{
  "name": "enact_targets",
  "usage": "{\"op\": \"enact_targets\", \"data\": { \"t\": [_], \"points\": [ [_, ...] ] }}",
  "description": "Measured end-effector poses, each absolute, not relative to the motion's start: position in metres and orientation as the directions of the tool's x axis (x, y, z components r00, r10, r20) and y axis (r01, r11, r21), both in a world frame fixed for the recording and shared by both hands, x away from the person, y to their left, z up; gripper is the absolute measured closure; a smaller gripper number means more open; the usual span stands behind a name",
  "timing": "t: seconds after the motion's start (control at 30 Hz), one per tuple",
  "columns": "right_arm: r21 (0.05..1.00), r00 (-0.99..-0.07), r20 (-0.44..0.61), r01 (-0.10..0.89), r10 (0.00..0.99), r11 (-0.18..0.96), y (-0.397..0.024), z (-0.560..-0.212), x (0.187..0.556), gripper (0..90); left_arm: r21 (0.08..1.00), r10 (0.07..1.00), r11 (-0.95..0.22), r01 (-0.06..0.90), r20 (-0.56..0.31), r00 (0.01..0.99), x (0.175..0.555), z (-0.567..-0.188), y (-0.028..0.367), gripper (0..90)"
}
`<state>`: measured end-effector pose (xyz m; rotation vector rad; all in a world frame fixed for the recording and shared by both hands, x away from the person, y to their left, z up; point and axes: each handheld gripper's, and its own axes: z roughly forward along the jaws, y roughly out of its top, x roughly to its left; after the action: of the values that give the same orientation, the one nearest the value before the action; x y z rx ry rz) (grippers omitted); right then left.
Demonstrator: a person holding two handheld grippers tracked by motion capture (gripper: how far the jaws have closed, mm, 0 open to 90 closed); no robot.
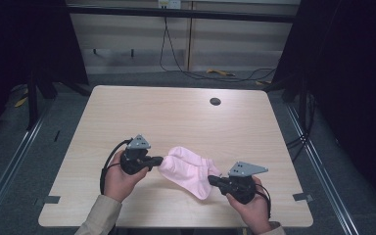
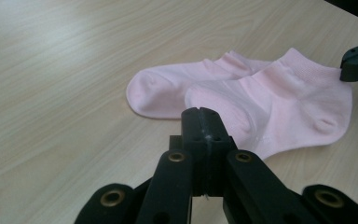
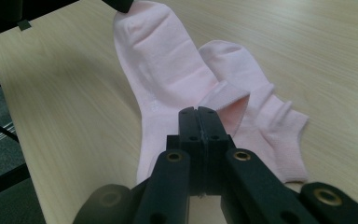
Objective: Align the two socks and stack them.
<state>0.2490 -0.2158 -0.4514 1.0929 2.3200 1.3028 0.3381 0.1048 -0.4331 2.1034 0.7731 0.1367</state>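
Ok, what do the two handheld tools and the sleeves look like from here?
Both tools are black, each topped by a grey three-cornered plate: the left tool trails a black cable, and the right tool has one too. Brass-coloured rings sit in the jaw linkages. The left sleeve is beige.

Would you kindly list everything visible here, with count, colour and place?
socks: two, pale pink, overlapping, on the table's near middle between the tongs
table: one, light wood
grommet hole: one, dark, far right of the tabletop
cables: several, black, on the grey floor beyond the table
left tongs: one, black, jaws shut, tip at the socks' left end
right tongs: one, black, jaws shut, tip at the socks' right end
hands: two, gripping the tongs, beige sleeves
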Motion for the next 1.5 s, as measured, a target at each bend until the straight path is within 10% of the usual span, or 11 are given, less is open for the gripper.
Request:
{"op": "enact_targets", "data": {
  "t": [1.5],
  "points": [
    [0.806,-0.598,0.181,0.545,0.781,0.230,-0.245,-0.469,0.291,89.9,0.722,0.602,-0.460,0.516,-0.173,0.779,0.396,-0.446,0.071,90.0]
  ]
}}
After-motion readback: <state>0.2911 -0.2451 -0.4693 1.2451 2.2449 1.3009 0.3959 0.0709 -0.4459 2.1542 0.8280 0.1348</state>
